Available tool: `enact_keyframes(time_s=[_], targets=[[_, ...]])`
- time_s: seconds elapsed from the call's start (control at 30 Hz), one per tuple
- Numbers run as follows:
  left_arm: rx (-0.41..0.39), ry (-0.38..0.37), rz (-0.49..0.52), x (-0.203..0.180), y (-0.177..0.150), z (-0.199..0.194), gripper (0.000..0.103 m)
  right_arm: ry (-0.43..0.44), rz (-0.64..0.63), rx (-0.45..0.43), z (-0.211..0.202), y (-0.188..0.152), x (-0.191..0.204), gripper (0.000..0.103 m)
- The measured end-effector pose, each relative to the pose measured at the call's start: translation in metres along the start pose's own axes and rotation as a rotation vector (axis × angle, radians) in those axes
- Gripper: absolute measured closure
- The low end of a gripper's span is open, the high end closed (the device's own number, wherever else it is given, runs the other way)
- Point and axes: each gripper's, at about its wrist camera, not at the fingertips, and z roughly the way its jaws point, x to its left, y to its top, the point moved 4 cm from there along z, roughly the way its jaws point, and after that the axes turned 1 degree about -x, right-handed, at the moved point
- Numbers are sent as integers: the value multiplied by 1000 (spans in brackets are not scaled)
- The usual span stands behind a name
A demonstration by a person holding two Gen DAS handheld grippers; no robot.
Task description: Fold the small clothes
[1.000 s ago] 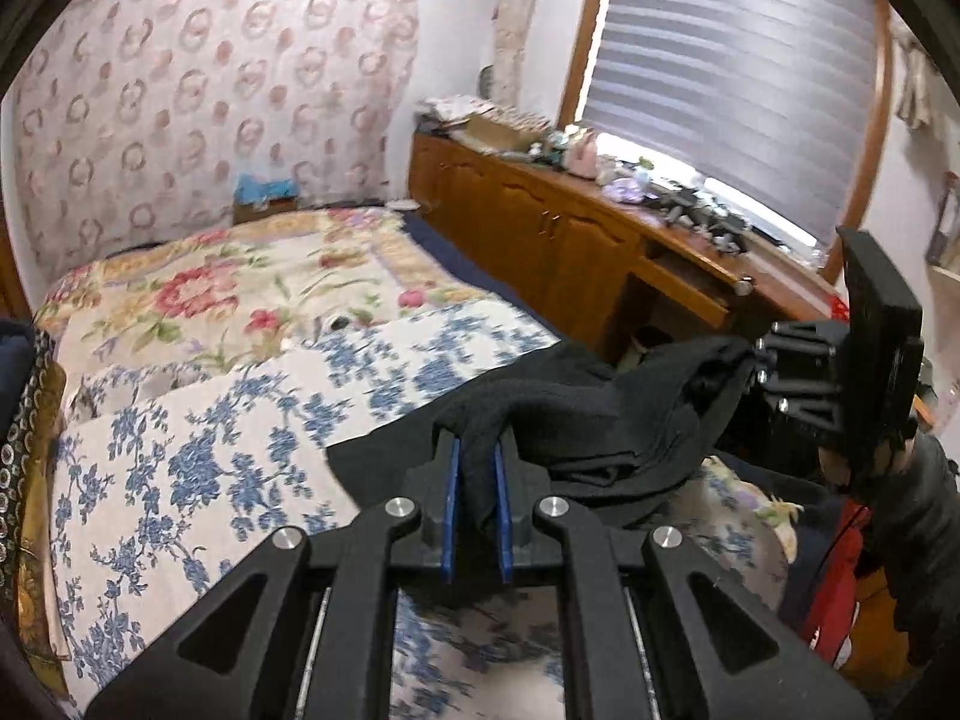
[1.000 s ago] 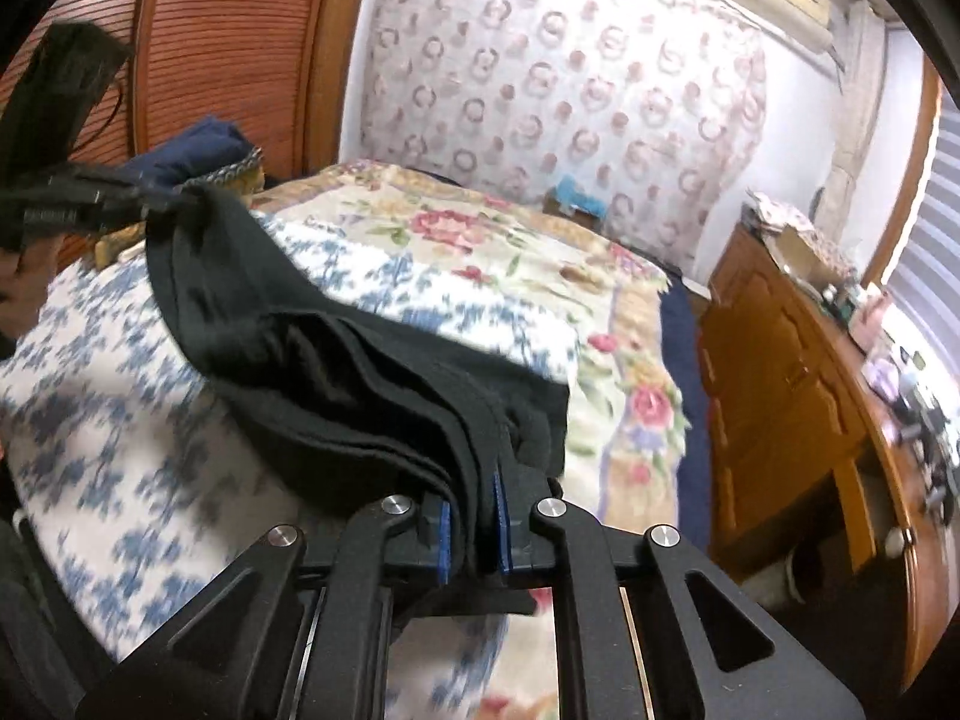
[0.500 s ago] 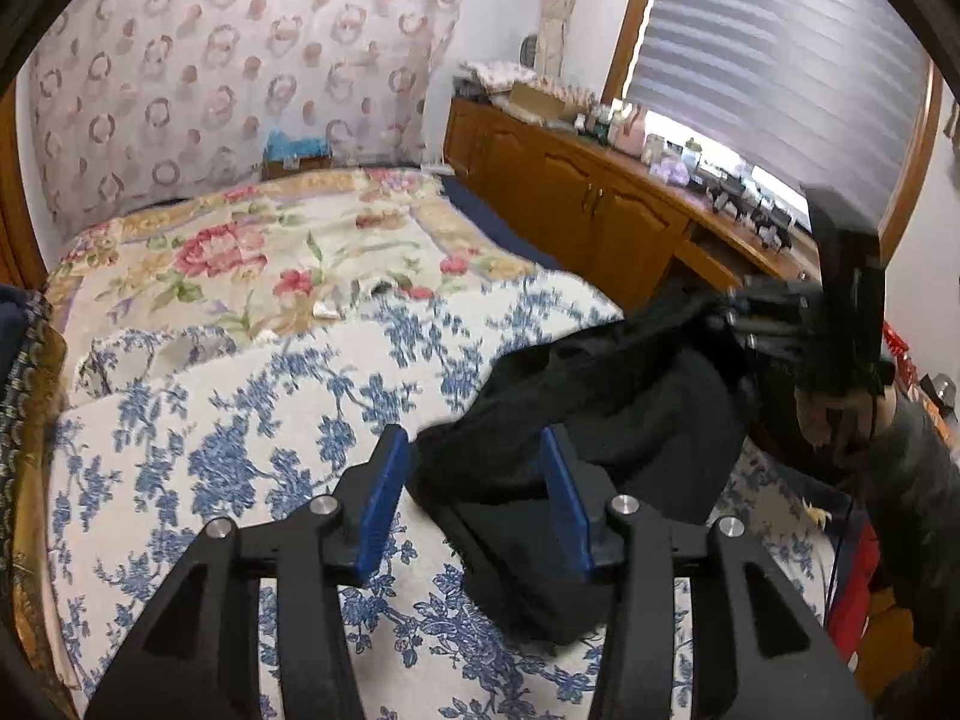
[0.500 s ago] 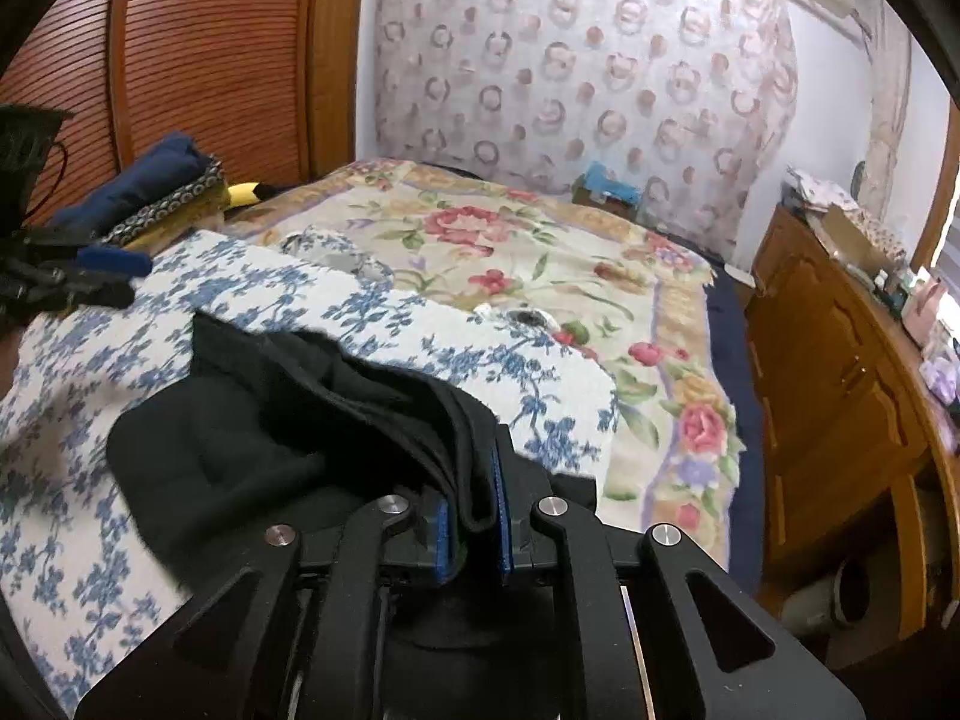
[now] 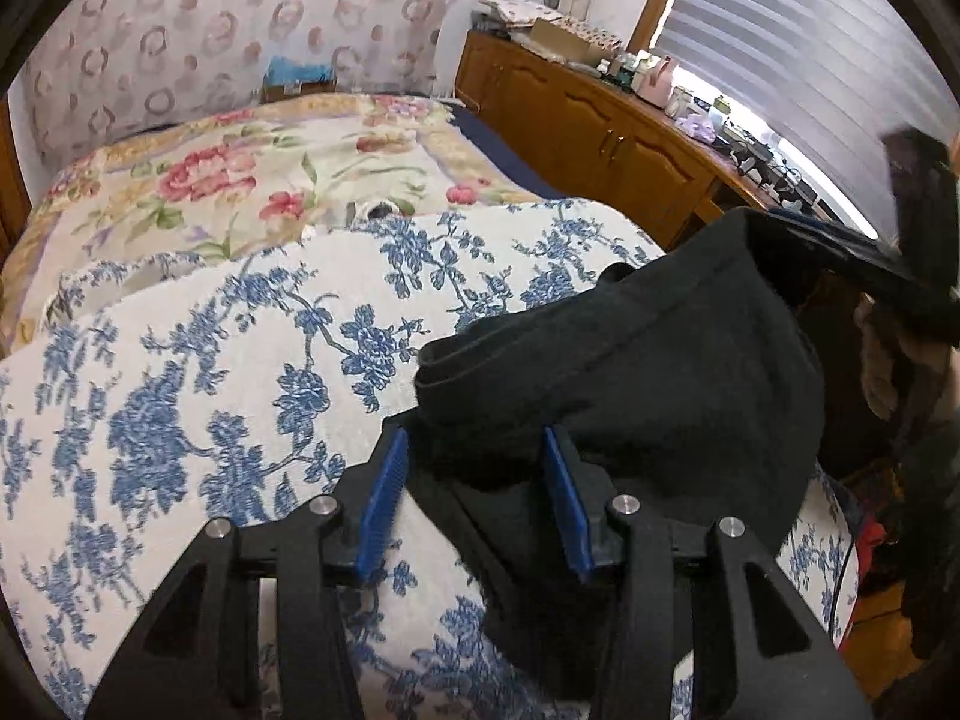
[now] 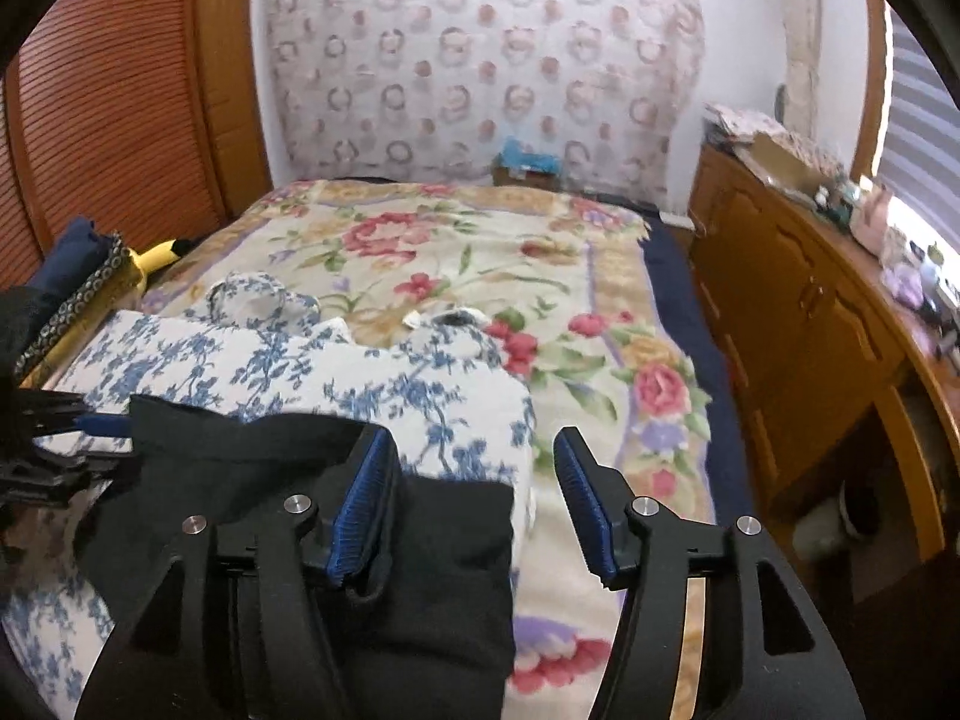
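A black garment [image 5: 648,384] lies folded in a heap on the blue-flowered white cloth [image 5: 198,396] on the bed. My left gripper [image 5: 474,492] is open, its blue pads either side of the garment's near edge, holding nothing. In the right wrist view the same black garment [image 6: 444,558] lies flat under my right gripper [image 6: 474,498], which is open; its left pad touches the fabric. The left gripper also shows at the left edge of the right wrist view [image 6: 54,438].
A rose-patterned bedspread [image 6: 480,276] covers the far bed. Wooden cabinets [image 6: 798,324] with clutter on top run along the right under a blinded window. A slatted wooden door [image 6: 114,96] and stacked dark bedding [image 6: 78,264] stand on the left.
Both grippers have let go of the black garment: left opened half a second ago, right just now. The garment has dropped from being held stretched in the air onto the blue-flowered cloth.
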Motion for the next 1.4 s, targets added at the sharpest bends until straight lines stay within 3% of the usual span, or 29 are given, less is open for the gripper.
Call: enact_keyframes(time_s=[0.17,0.27,0.47,0.77,0.9,1.13,1.4], targets=[[9,7,12,-4,0,8,57,41,58,57,-8,-26,-8,37],[6,8,11,-5,1,9,56,108,87,107,0,-44,-5,37],[-2,29,27,-8,2,10,54,147,167,155,17,-57,-10,36],[-16,27,27,-8,0,7,54,36,132,-6,-44,-26,-25,36],[-19,27,28,-8,-2,7,54,34,125,-11,-58,-30,-25,36],[-15,30,45,-12,-1,5,52,108,130,167,1,-65,-7,35],[-25,28,50,-13,0,5,51,138,189,131,26,-57,-15,35]])
